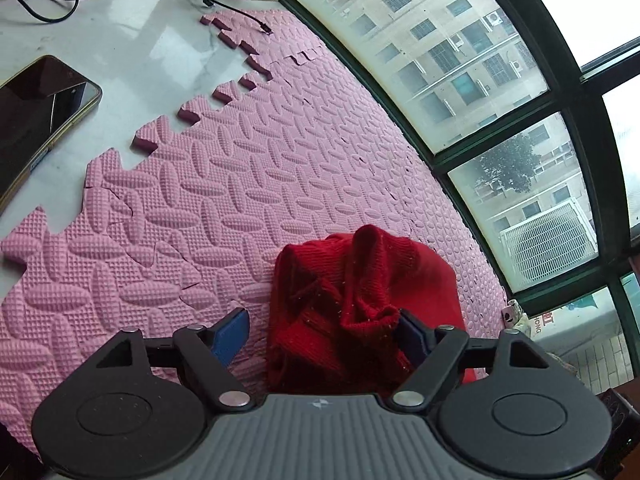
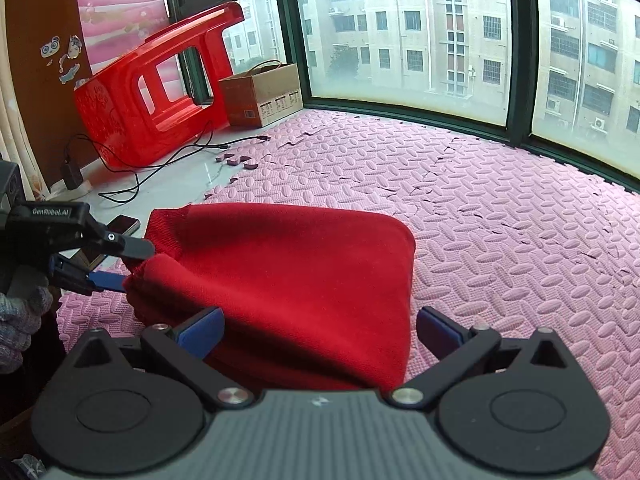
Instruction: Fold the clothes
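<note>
Left wrist view: left gripper (image 1: 320, 334) spread, bunched red garment (image 1: 360, 300) between its 2 blue pads, one pad touching cloth, no pinch. Right gripper (image 2: 320, 332) spread over the garment's near edge. Garment lies on pink mat (image 2: 500, 208). Beyond: phone (image 1: 36, 120), stool (image 2: 152, 92), box (image 2: 264, 94).

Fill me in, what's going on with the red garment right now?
A person is folding a red knit garment on the pink foam mat, with a handheld gripper in each hand. The left gripper is at the garment's bunched left edge; its jaws stand apart, with knit fabric between them and against one pad. The right gripper hovers over the near edge with its jaws wide open, gripping nothing. The garment lies as a folded bundle. A phone lies on the bare floor nearby.
</note>
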`<state>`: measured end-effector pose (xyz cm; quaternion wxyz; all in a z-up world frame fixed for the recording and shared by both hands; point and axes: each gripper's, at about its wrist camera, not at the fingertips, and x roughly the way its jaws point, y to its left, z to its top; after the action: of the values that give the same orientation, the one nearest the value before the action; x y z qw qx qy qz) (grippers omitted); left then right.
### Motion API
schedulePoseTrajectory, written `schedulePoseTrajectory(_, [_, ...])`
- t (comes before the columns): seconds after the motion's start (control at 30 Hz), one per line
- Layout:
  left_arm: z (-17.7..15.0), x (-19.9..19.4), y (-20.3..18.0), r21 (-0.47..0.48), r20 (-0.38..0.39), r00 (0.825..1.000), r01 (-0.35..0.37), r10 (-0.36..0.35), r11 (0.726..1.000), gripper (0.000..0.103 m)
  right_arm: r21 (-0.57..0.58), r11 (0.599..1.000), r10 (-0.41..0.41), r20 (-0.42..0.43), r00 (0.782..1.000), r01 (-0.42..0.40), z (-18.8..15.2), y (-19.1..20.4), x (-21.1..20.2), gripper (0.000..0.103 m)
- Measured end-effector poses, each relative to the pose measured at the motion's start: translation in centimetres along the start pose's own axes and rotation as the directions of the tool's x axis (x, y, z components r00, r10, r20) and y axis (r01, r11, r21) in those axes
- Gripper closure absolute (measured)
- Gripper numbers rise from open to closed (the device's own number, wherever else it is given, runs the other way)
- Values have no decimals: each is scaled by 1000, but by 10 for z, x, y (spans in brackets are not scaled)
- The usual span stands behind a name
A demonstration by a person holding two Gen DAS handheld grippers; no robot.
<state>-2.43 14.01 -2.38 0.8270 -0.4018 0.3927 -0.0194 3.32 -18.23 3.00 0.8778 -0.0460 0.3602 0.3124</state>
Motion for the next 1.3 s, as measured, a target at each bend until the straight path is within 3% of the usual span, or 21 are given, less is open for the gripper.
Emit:
schedulePoseTrajectory(0.1, [-1, 2, 3, 8, -9, 1000, 2, -2, 1000, 23, 59, 998, 19, -4, 1000, -19, 0, -11, 5, 0])
schedulePoseTrajectory(0.27, [1, 5, -1, 35, -19, 1000, 23, -23, 999, 34, 173, 984, 48, -28, 998, -42, 1, -32, 18, 0])
schedulePoseTrajectory(0.4, [2, 8, -2, 41, -30, 999, 43, -42, 998, 47, 200, 979, 58, -46, 997, -47, -1, -38, 29, 0])
schedulePoseTrajectory(0.6, [7, 11, -5, 76, -46, 997, 63, -60, 995, 55, 269, 957, 124, -37, 992, -110, -6, -42, 47, 0])
schedulePoseTrajectory(0.73, [12, 11, -9, 88, -63, 994, 94, -89, 992, 66, 330, 929, 177, 1, 984, -167, -10, -49, 45, 0])
schedulePoseTrajectory(0.9, [16, 16, -20, 98, -82, 990, 122, -114, 988, 68, 408, 880, 237, 64, 969, -243, -13, -61, 34, 0])
schedulePoseTrajectory(1.1, [13, 40, -57, 152, -137, 980, 163, -142, 975, 69, 429, 883, 164, 99, 981, -191, -19, -79, 4, 0])
schedulePoseTrajectory(1.3, [1, 78, -114, 247, -218, 962, 215, -162, 945, 70, 485, 867, 51, 139, 989, -113, -34, -113, -34, 0])
